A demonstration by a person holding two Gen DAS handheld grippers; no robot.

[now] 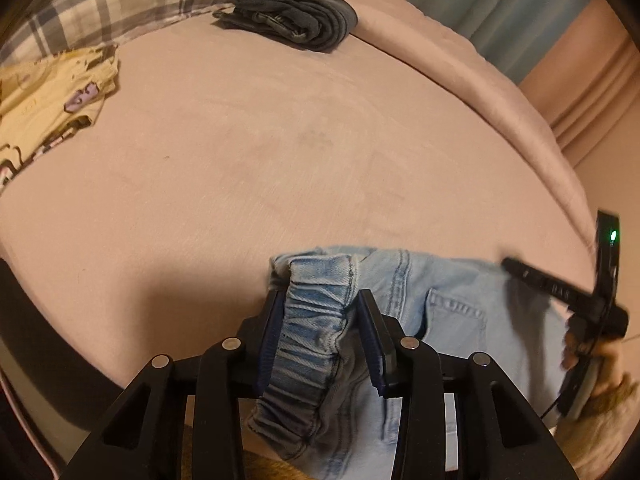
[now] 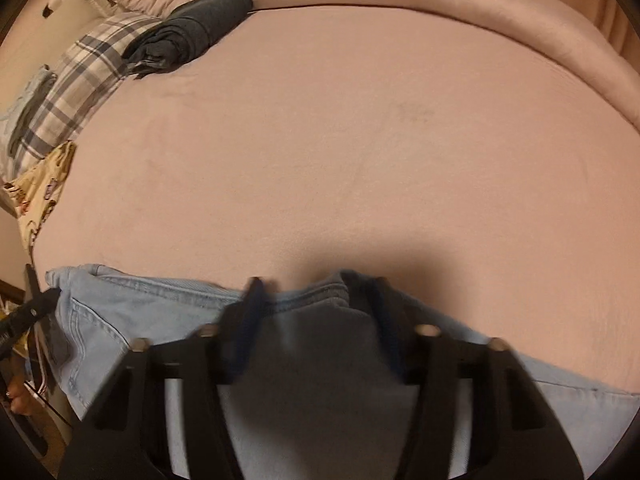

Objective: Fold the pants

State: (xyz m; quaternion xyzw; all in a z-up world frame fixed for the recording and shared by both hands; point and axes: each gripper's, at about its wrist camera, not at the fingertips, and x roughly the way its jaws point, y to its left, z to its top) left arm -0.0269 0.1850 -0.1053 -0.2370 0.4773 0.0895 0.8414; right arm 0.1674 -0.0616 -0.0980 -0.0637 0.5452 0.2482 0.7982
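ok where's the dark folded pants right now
The dark pants lie at the bed's far end, beside the plaid pillow, top centre in the left wrist view.

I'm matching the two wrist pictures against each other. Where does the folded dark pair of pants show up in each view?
Left wrist view: the folded dark pants lie at the top centre, on the far side of the pink bed, just right of the plaid pillow.
Right wrist view: the folded dark pants lie at the upper left, overlapping the plaid pillow.
Shared landmark: the plaid pillow, with the yellow printed garment below it in both.
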